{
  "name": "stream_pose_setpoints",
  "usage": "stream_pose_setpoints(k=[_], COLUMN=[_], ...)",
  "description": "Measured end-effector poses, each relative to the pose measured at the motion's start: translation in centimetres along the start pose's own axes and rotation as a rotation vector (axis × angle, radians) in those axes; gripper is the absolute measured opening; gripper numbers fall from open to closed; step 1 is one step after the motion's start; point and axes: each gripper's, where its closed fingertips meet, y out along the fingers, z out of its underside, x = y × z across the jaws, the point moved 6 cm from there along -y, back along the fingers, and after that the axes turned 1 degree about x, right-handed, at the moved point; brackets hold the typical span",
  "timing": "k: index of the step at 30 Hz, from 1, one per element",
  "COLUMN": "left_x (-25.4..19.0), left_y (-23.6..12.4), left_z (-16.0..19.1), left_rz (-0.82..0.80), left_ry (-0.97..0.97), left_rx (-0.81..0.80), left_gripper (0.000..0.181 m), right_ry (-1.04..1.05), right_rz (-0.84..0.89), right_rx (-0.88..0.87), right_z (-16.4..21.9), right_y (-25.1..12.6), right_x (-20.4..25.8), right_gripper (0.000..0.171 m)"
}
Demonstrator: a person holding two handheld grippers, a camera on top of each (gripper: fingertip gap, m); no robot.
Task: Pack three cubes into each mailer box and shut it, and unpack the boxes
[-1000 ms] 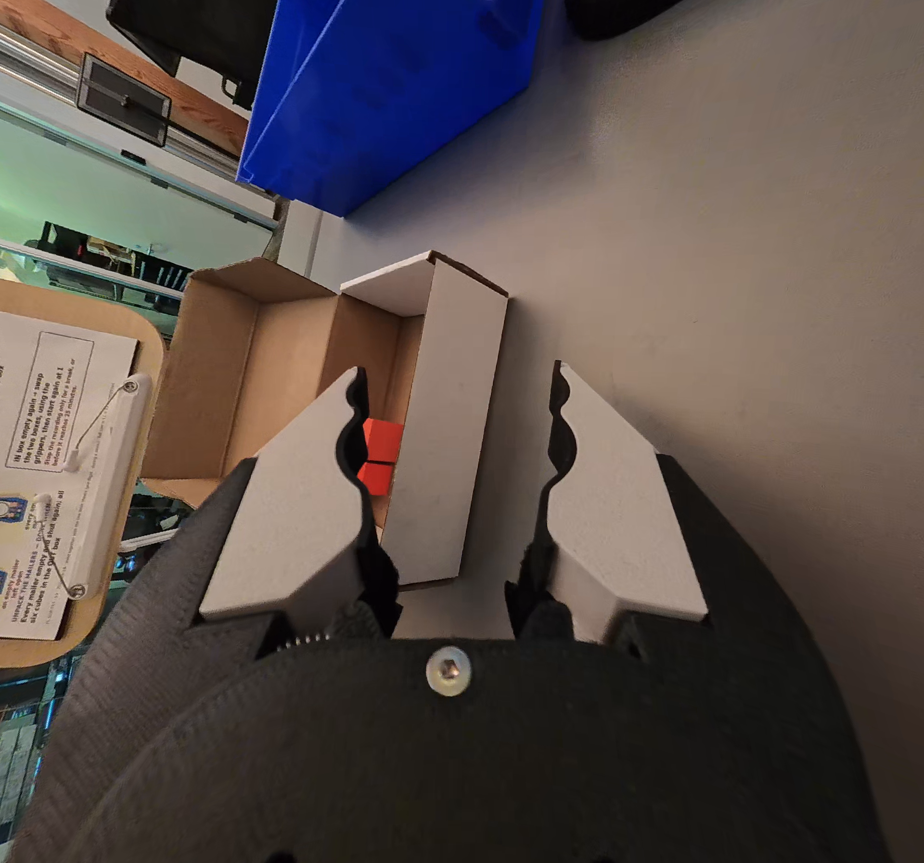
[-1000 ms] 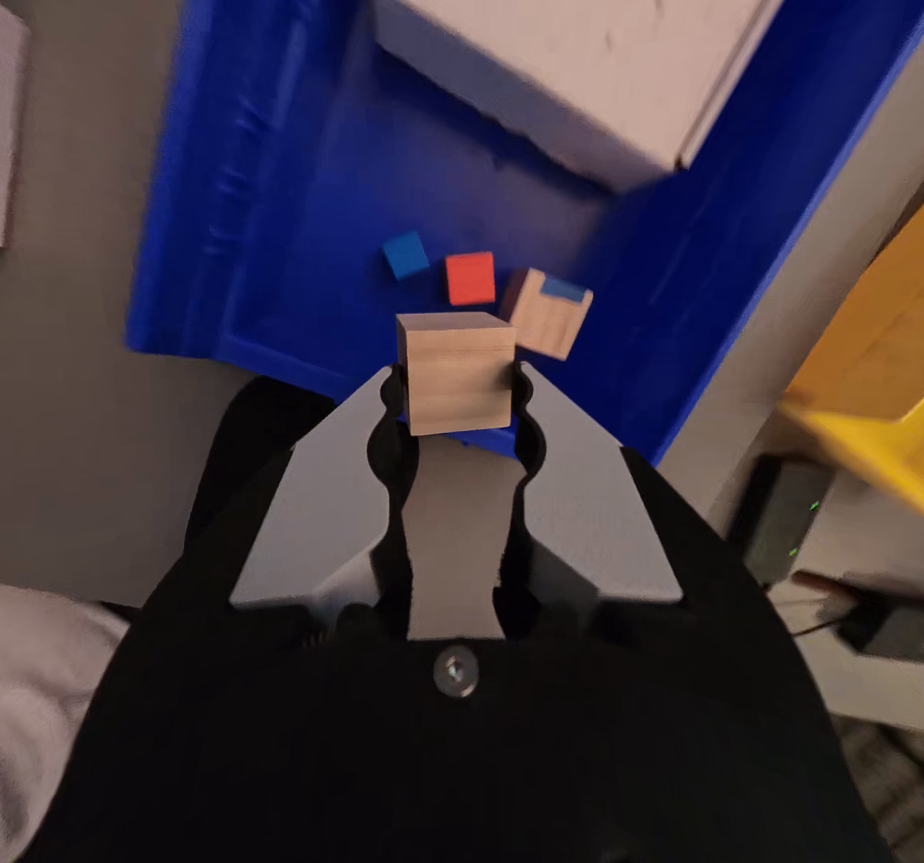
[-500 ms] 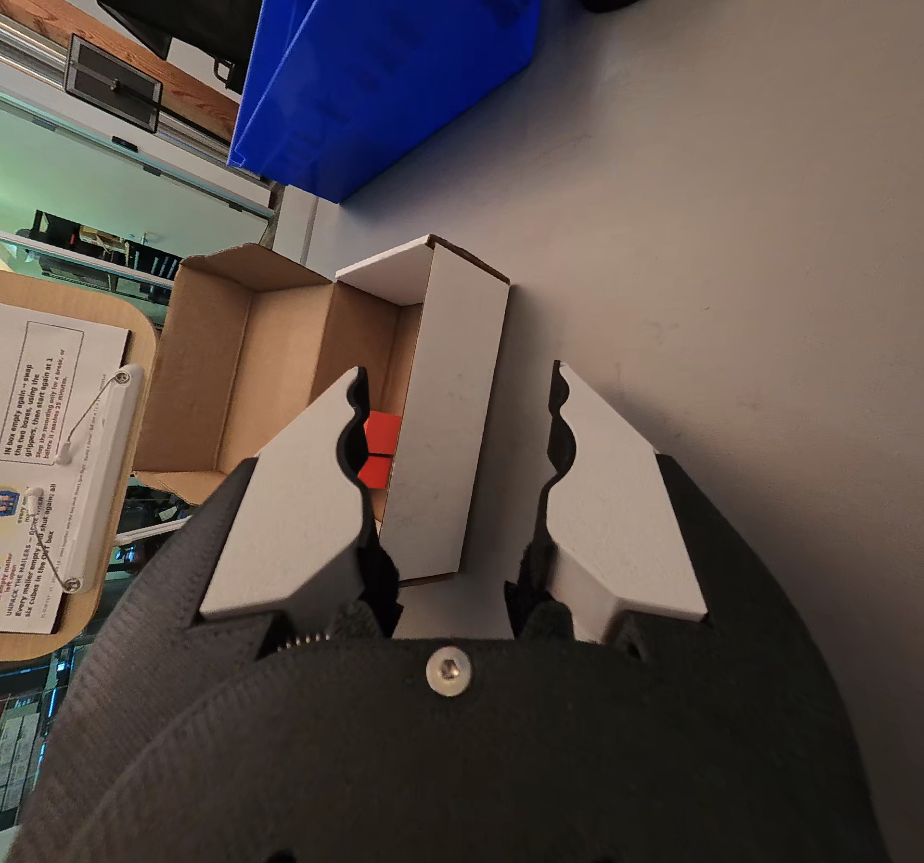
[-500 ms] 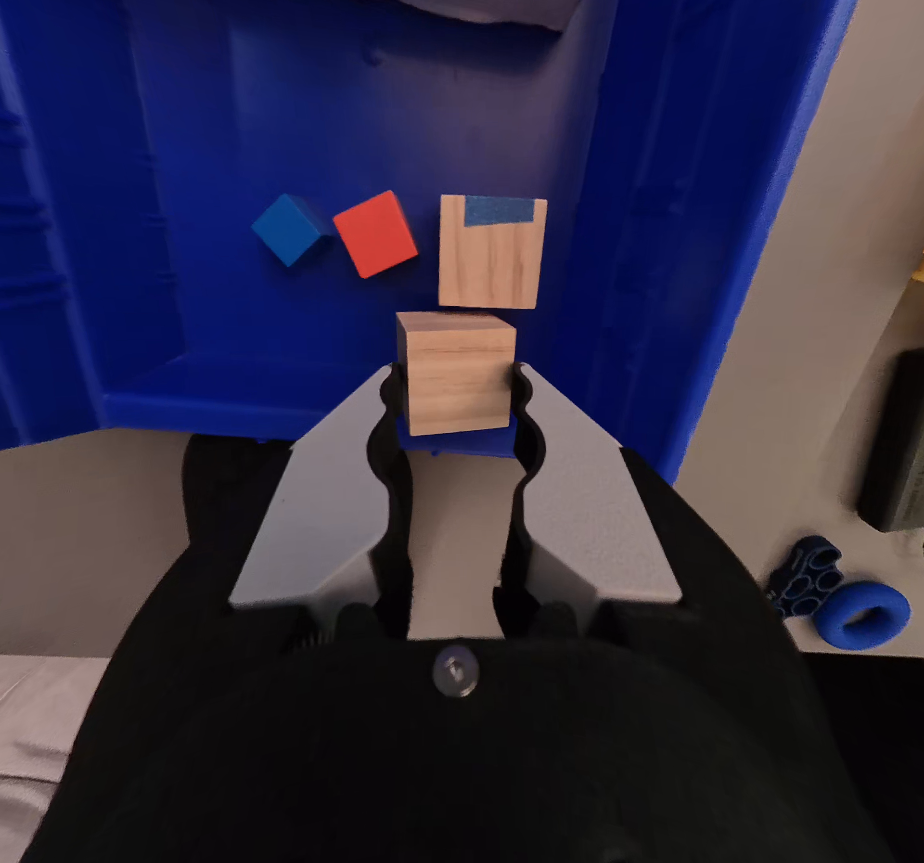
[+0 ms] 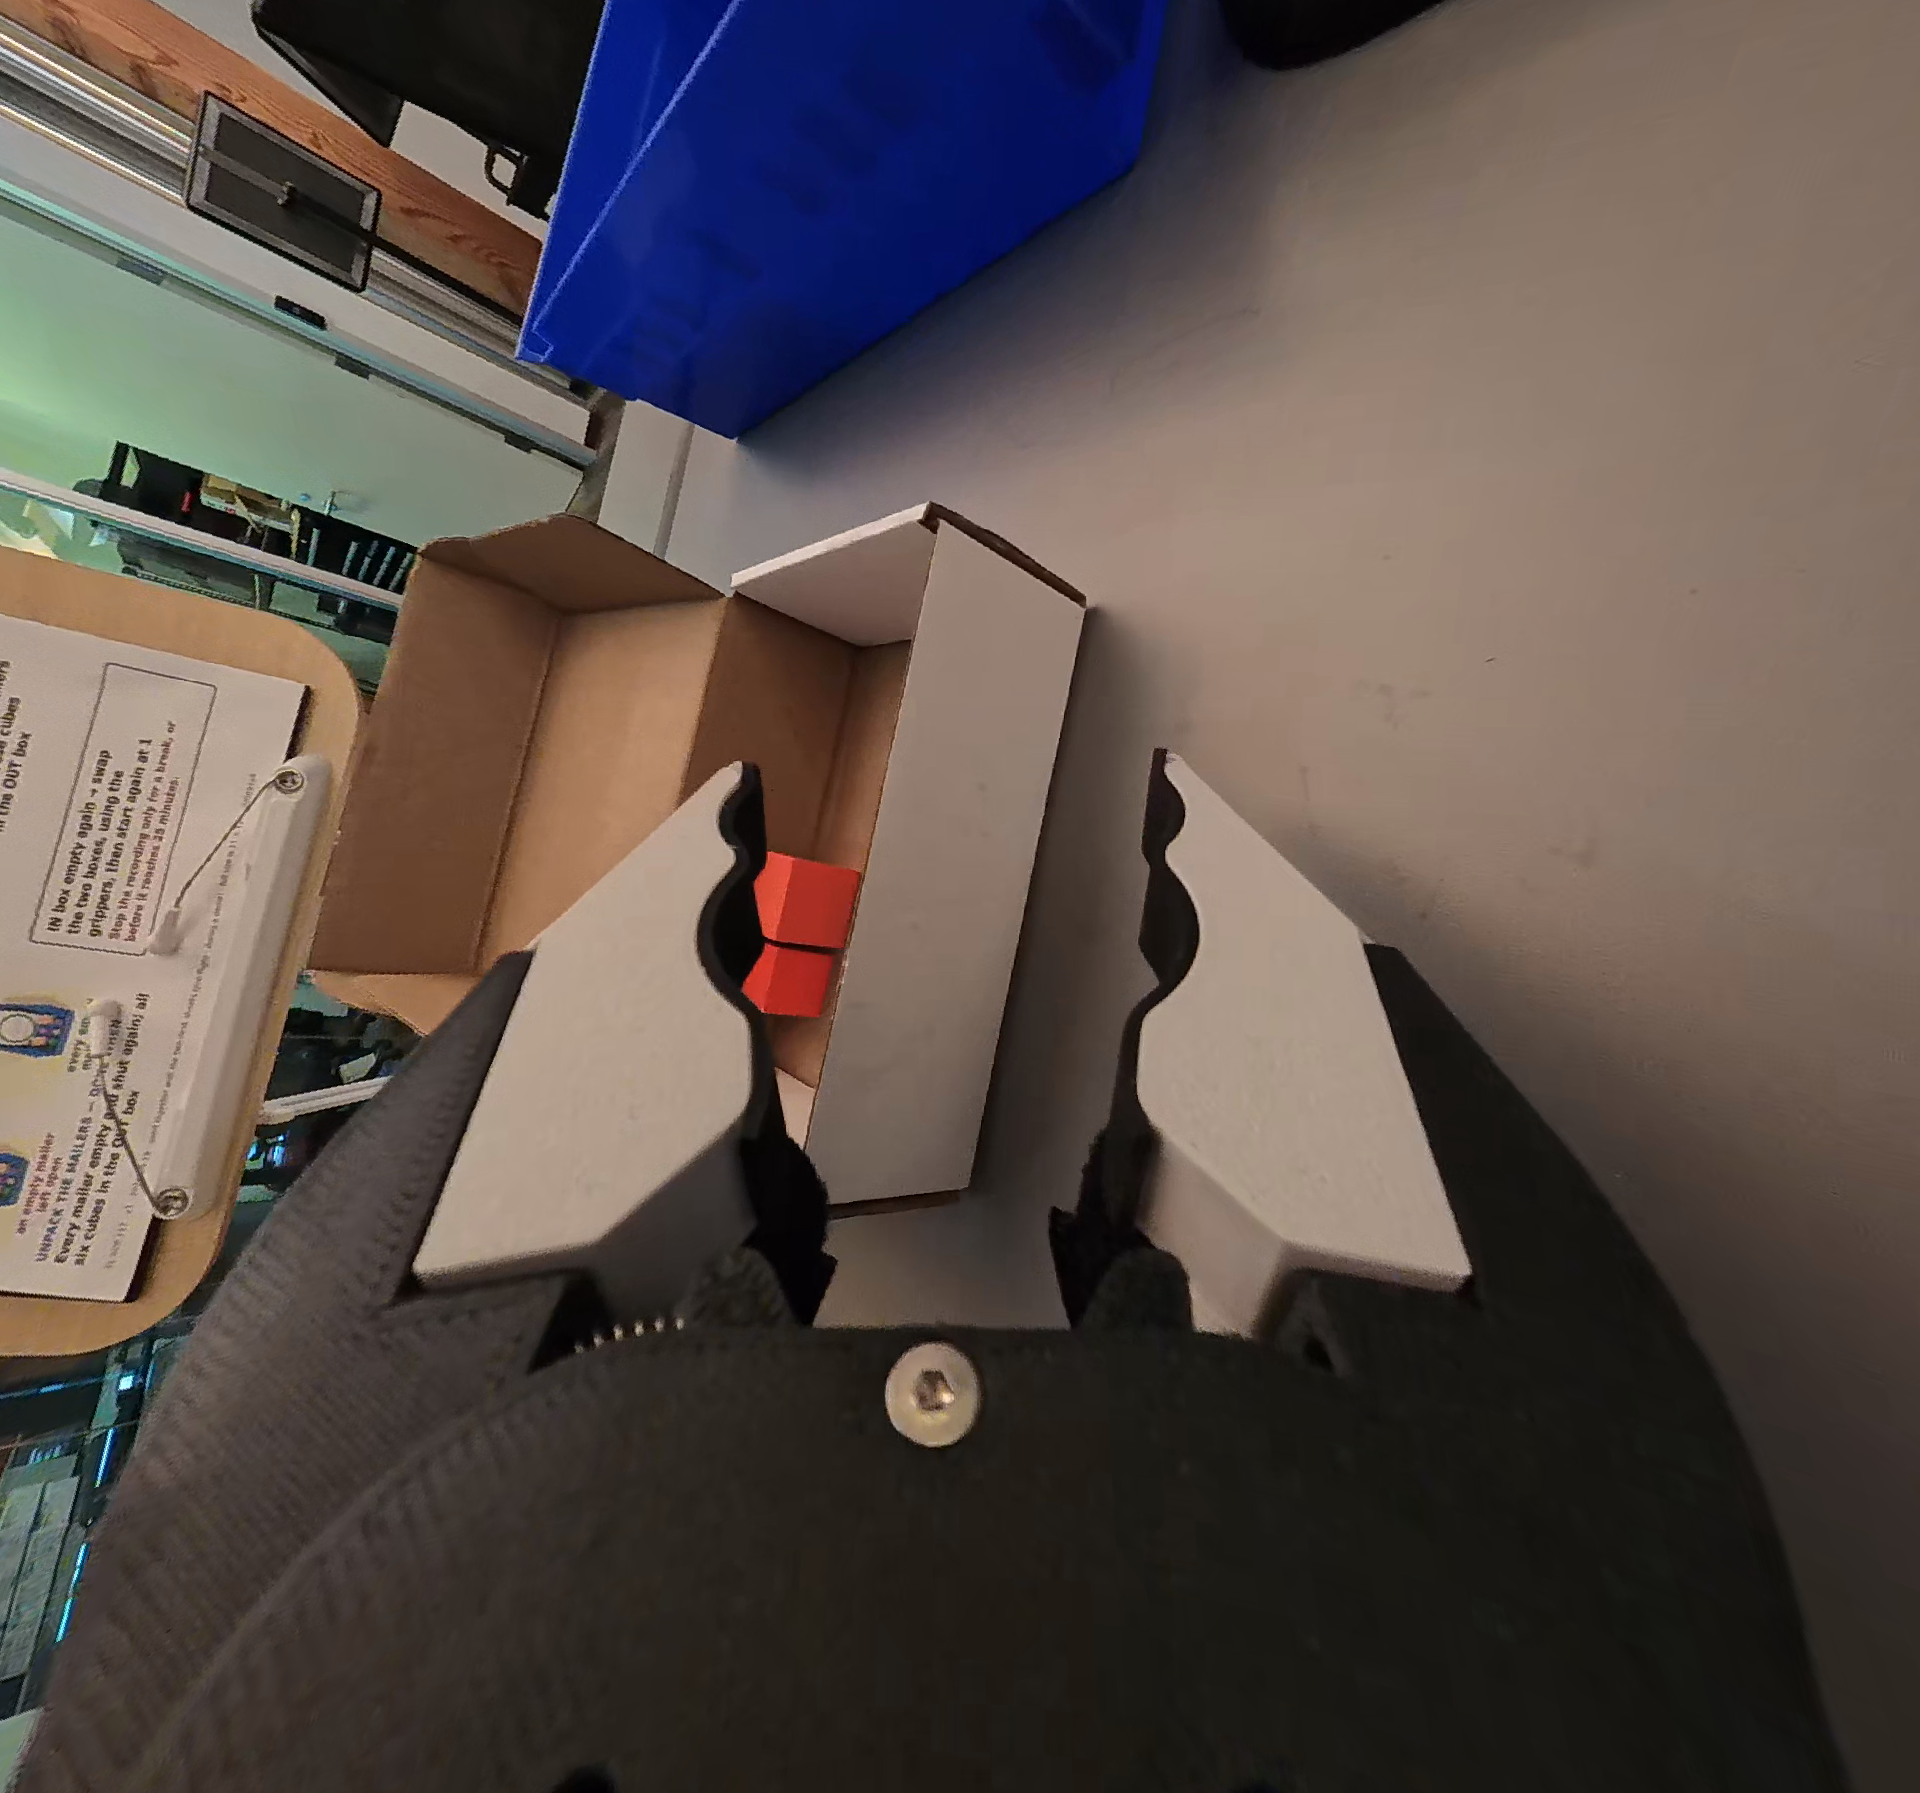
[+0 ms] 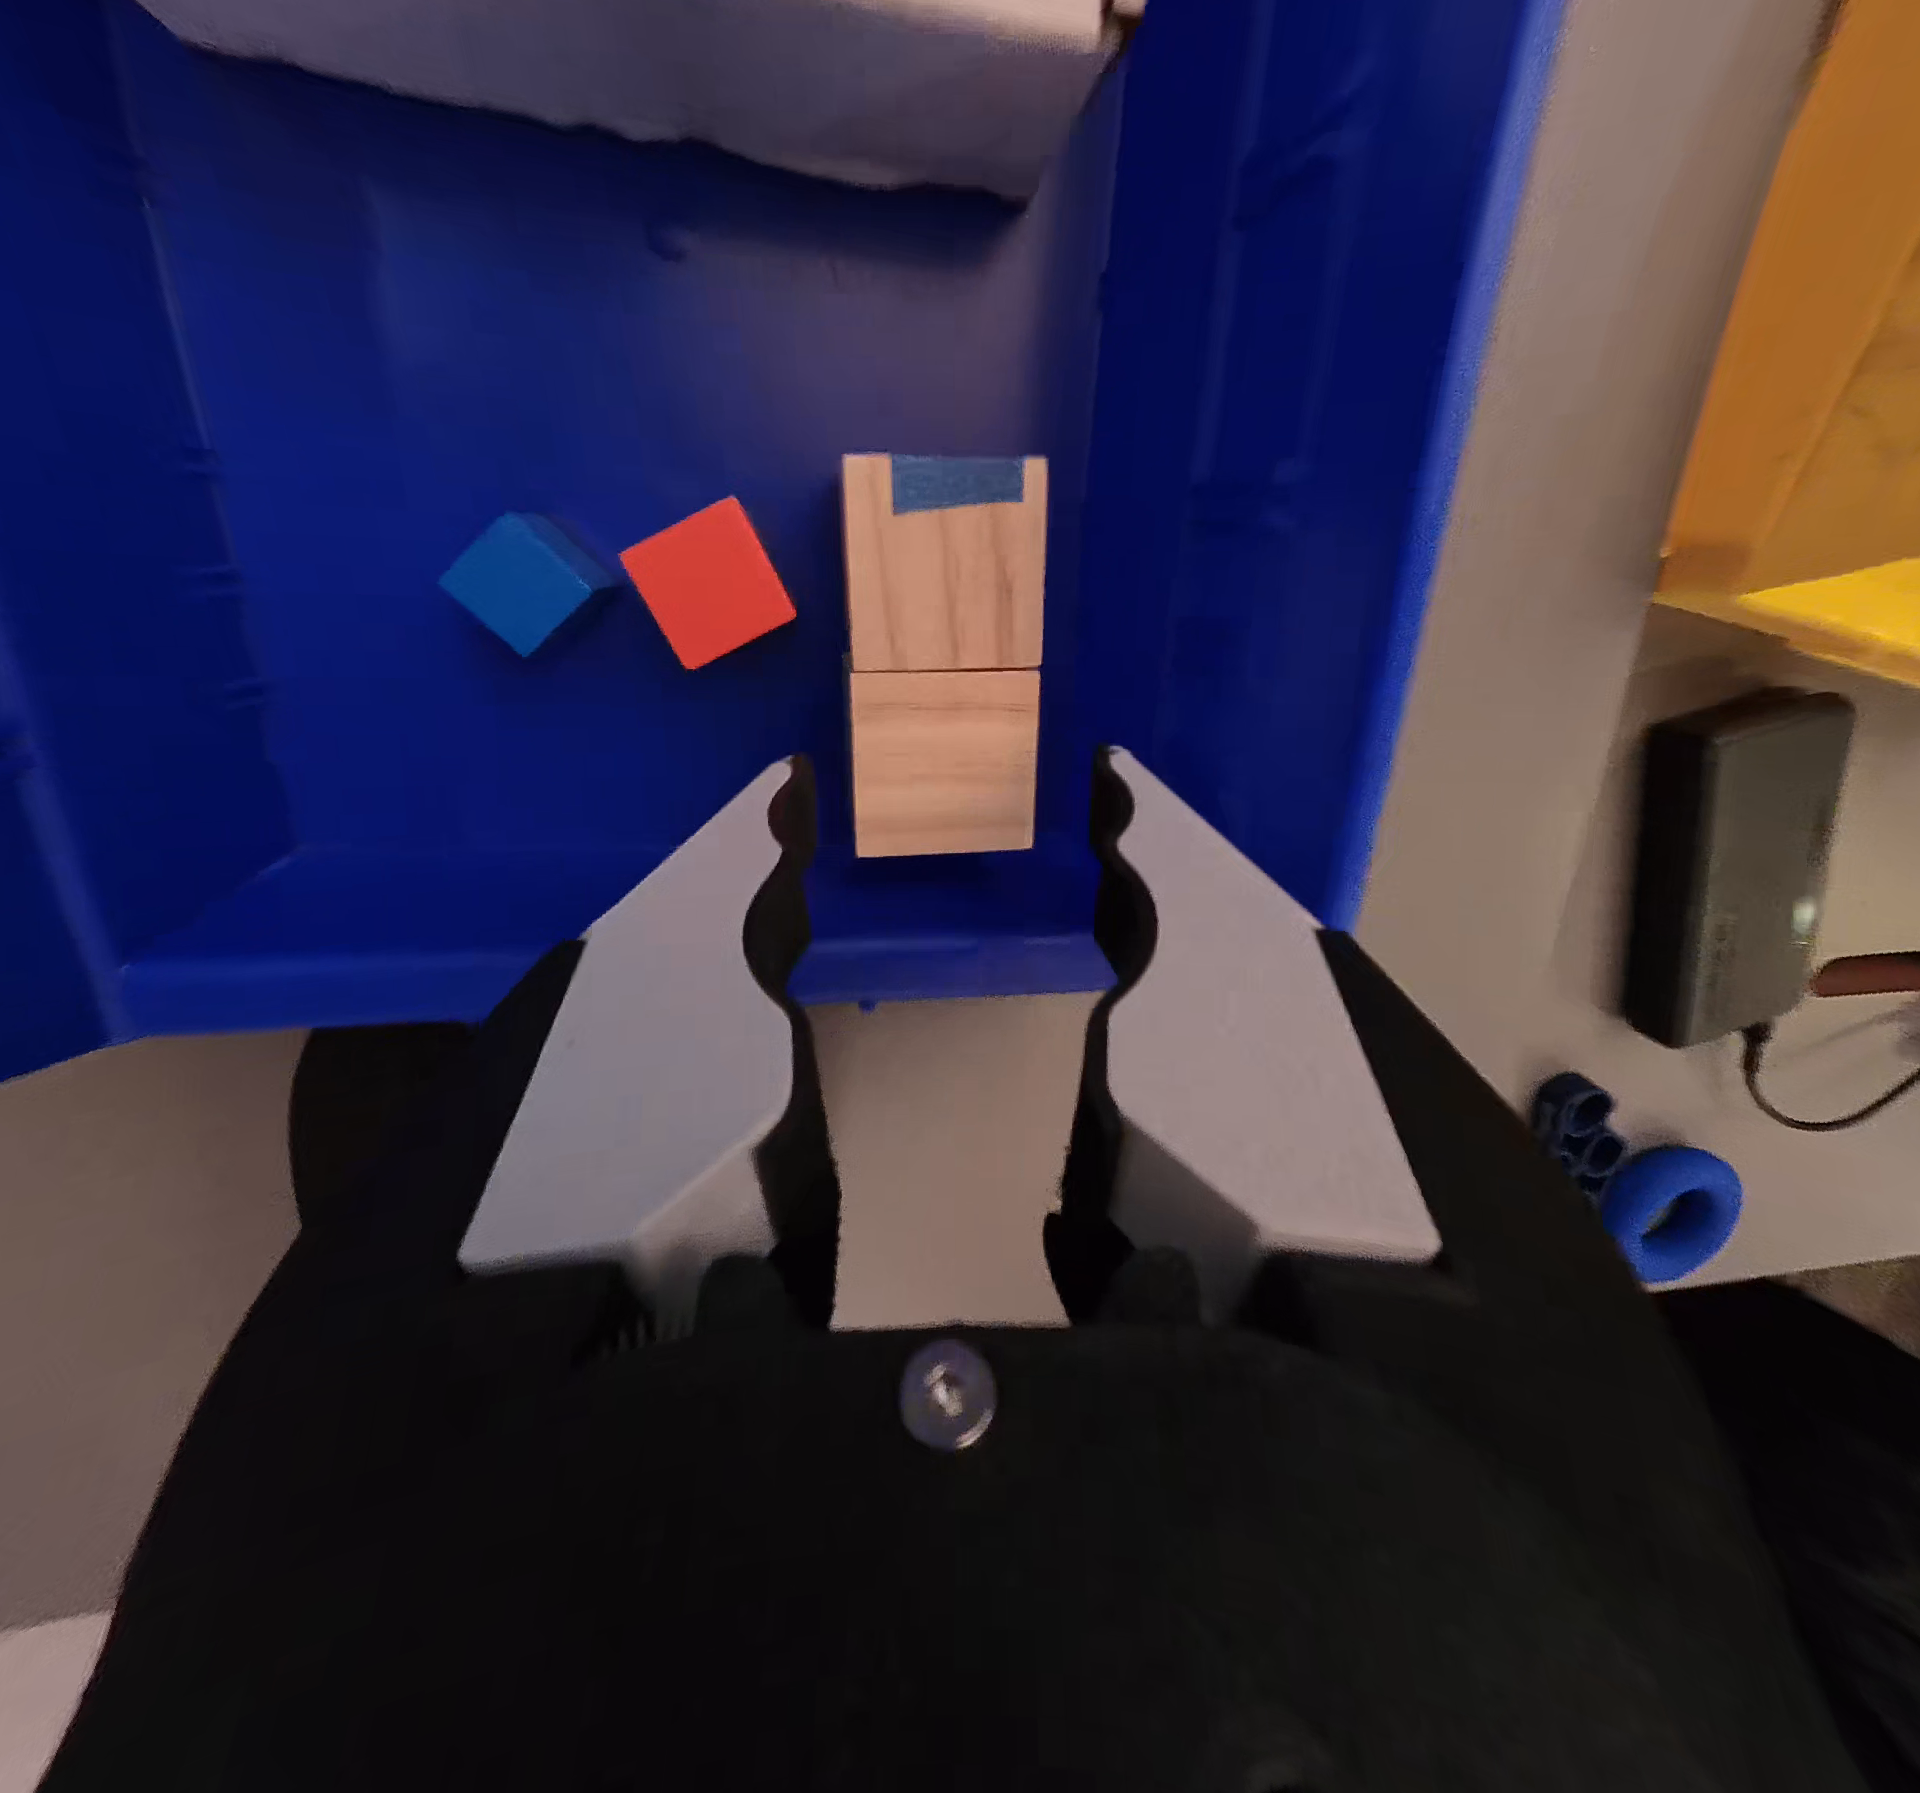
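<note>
In the left wrist view an open mailer box (image 5: 966, 870), white outside and brown inside, lies on the grey table with its lid (image 5: 468, 735) folded back. Two red cubes (image 5: 805, 896) sit inside it against the near wall. My left gripper (image 5: 951, 767) is open and empty, with one finger on each side of that wall. In the right wrist view my right gripper (image 6: 953, 758) is open over the blue bin (image 6: 416, 372). A plain wooden cube (image 6: 943, 787) lies just ahead of its fingertips, touching a wooden cube with blue tape (image 6: 943, 580).
A red cube (image 6: 709, 582) and a blue cube (image 6: 525, 582) lie in the bin, with a shut white mailer box (image 6: 623, 8) at its far end. A yellow bin (image 6: 1808, 341), a black adapter (image 6: 1735, 860) and a blue ring (image 6: 1673, 1213) are on the right. The blue bin (image 5: 831, 164) and a clipboard (image 5: 135, 912) show beyond the left gripper. The left gripper's tips are roughly 35 cm from the right gripper's.
My right gripper opened and let go of the plain wooden cube, which now rests in the blue bin against the taped cube. The left gripper has barely moved.
</note>
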Motion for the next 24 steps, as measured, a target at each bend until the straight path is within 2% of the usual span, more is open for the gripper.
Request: stream_pose_setpoints(k=[3,5,8,10,13,16,20,24], left_x=[0.0,-0.1,0.0,-0.1,-0.5,-1.0,-1.1,-1.1], left_y=[0.0,0.0,-0.3,-0.4,-0.5,-0.6,-0.8,-0.9], left_z=[-0.1,-0.1,-0.4,-0.6,-0.7,-0.9,-1.1,-1.1], left_rz=[-0.004,-0.007,-0.013,-0.009,0.010,0.019,0.022,0.026], left_ry=[0.006,0.008,0.009,0.015,0.041,0.074,0.083,0.085], left_rx=[-0.007,-0.014,-0.036,-0.053,-0.064,-0.079,-0.093,-0.103], left_gripper=[0.072,0.072,0.072,0.070,0.071,0.070,0.069,0.069], right_ry=[-0.076,-0.208,-0.552,-0.805,-1.066,-1.195,-1.337,-1.385], right_rz=[0.067,0.045,-0.126,-0.287,-0.388,-0.417,-0.394,-0.386], right_rx=[-0.188,-0.391,-0.699,-0.795,-0.771,-0.665,-0.570,-0.505], right_z=[-1.3,-2.8,-4.0,-3.4,-3.2,-3.8,-4.1,-4.4], right_y=[-4.6,-8.2,-12.8,-13.9,-12.3,-8.8,-5.4,-3.7], right_x=[1.6,4.8,12.8,18.6,24.9,29.0,32.4,34.0], right_gripper=[0.054,0.054,0.053,0.053,0.047,0.042,0.035,0.033])
